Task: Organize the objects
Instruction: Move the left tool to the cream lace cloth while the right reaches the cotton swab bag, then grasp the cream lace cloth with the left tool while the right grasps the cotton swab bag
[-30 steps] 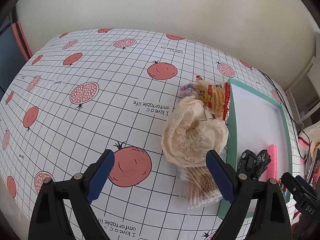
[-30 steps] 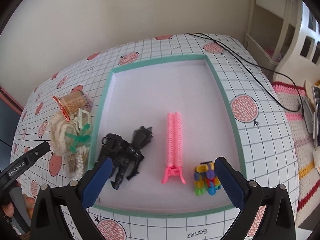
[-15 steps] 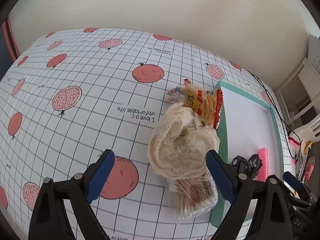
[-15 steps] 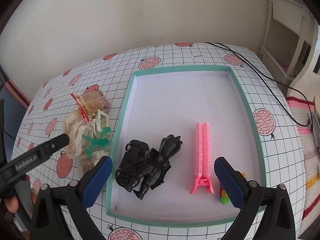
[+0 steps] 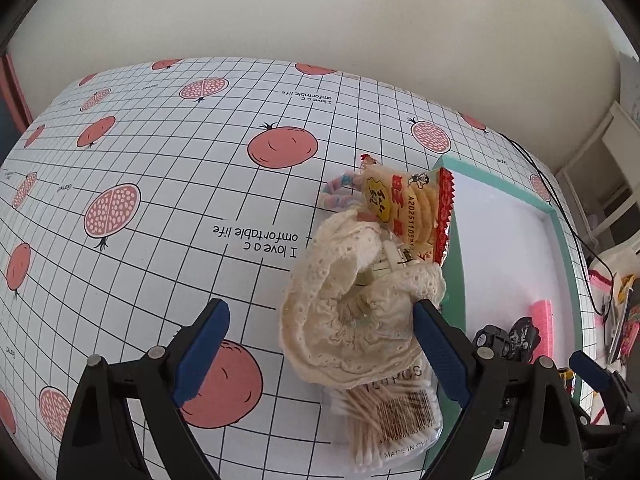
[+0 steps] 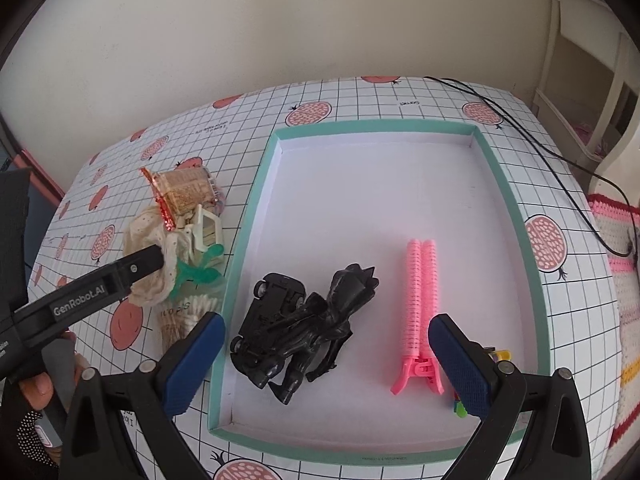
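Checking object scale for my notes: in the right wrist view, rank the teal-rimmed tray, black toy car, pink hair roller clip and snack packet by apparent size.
1. Teal-rimmed tray, by far.
2. Black toy car and pink hair roller clip: look alike, and the car overlaps a black figure, so unranked.
3. Snack packet, though farther away.

Cream wall (image 5: 320, 12), white shelving (image 6: 592, 92) nearby

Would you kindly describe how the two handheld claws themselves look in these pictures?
Both the left claw and right claw have black plastic arms with silver rivets, ending in textured dark blue fingers. The left claw's black side reads "GenRobot.AI" in white.
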Motion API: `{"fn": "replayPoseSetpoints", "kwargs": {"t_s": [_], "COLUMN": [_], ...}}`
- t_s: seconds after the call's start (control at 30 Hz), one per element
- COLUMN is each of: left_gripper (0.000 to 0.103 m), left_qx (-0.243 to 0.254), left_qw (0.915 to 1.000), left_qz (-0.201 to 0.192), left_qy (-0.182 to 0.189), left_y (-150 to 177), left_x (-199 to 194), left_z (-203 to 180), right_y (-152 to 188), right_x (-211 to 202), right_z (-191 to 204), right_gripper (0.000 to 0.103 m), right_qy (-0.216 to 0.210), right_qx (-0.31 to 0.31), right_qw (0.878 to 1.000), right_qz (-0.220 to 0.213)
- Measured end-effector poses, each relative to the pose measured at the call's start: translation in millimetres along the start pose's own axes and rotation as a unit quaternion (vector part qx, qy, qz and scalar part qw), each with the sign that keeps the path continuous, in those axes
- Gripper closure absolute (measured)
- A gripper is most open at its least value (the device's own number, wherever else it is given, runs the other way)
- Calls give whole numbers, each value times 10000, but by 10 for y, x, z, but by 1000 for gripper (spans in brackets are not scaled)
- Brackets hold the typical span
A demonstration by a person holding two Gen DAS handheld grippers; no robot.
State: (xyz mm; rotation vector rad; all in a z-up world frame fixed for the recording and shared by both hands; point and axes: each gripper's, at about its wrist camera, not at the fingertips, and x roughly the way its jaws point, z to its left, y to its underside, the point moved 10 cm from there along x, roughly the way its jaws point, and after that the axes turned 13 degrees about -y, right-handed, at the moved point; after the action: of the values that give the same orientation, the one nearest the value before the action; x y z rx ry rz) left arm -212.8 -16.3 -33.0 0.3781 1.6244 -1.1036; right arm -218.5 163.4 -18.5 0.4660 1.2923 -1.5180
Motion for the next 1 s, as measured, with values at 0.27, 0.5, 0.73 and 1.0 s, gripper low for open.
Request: {"fn": "replayPoseSetpoints", "kwargs": {"t_s": [0.27,0.5,0.73,1.0], "left_gripper": [44,64,73,74], "left_qx": [28,26,-81,-460], "left_qw": [9996,9990,9989,9973], "left_qz": [167,251,389,564], "left_qy": [239,369,260,118], "left_y": [59,103,121,115], "left_x": [50,60,103,144], "left_z": [-29,-8,136,460], "right_y": [-31,-50,-12,125], "right_x": [-28,-4,98,268], "right_z": [41,212,486,954], "right_gripper": [0,0,0,0], "right_qy": [-83,-225,-431,-628], "right_qx": [51,-71,-310,-978], "right_qw": [9999,9997,9986,9926], "right_qz": [-75,-77,56,359]}}
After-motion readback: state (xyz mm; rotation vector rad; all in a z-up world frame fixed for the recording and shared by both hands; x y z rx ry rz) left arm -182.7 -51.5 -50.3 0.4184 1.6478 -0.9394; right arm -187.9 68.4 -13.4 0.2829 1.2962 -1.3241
